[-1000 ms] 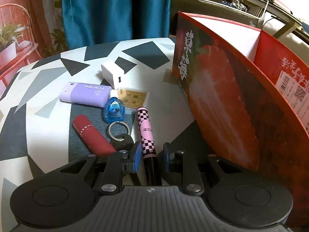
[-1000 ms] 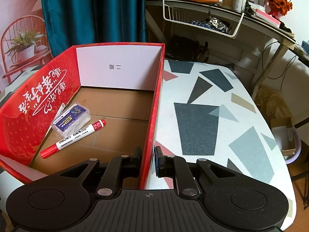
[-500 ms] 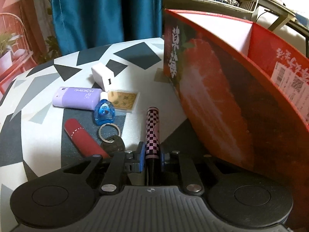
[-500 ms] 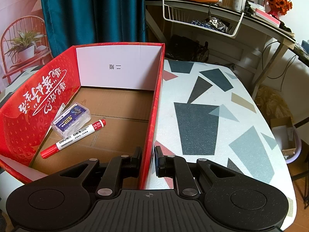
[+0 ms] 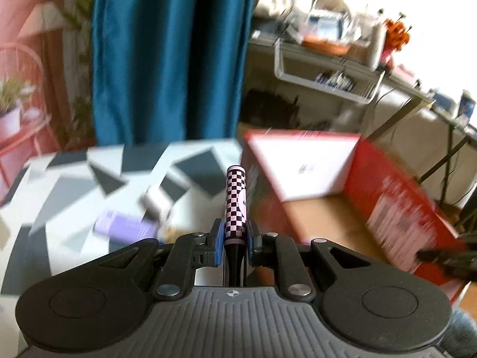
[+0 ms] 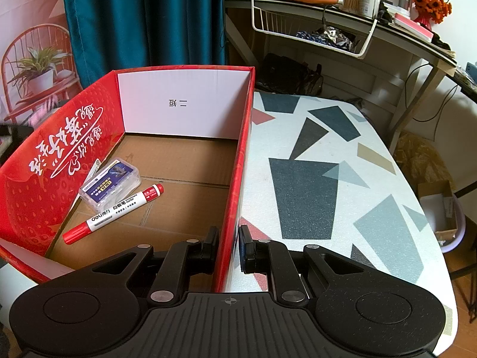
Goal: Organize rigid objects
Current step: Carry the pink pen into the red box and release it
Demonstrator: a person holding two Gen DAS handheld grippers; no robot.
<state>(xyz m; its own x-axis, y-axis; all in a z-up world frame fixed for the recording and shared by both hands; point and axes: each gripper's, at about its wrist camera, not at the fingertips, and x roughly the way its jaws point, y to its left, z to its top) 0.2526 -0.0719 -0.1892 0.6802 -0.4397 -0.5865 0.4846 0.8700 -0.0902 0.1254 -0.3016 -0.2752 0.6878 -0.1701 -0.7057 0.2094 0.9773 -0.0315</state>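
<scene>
My left gripper [image 5: 235, 232] is shut on a pink-and-black checkered pen [image 5: 236, 197], which sticks out forward above the patterned table [image 5: 74, 185]. The picture is blurred by motion. The red strawberry box [image 5: 387, 185] lies to the right, its brown floor showing. In the right wrist view my right gripper [image 6: 229, 249] is shut on the box's right wall [image 6: 238, 161], one pad on each side. Inside the box lie a red marker [image 6: 114, 211] and a clear plastic case [image 6: 110, 183].
A purple case [image 5: 125, 226] and a white cube [image 5: 156, 200] lie blurred on the table at the left. Behind hang a teal curtain [image 5: 167, 53], with a cluttered shelf and a wire basket [image 6: 310, 34]. The table's right half [image 6: 328, 179] carries nothing.
My left gripper closed on the checkered pen and lifted it off the table, tilting up so the box's inside shows. The right gripper kept still on the box wall.
</scene>
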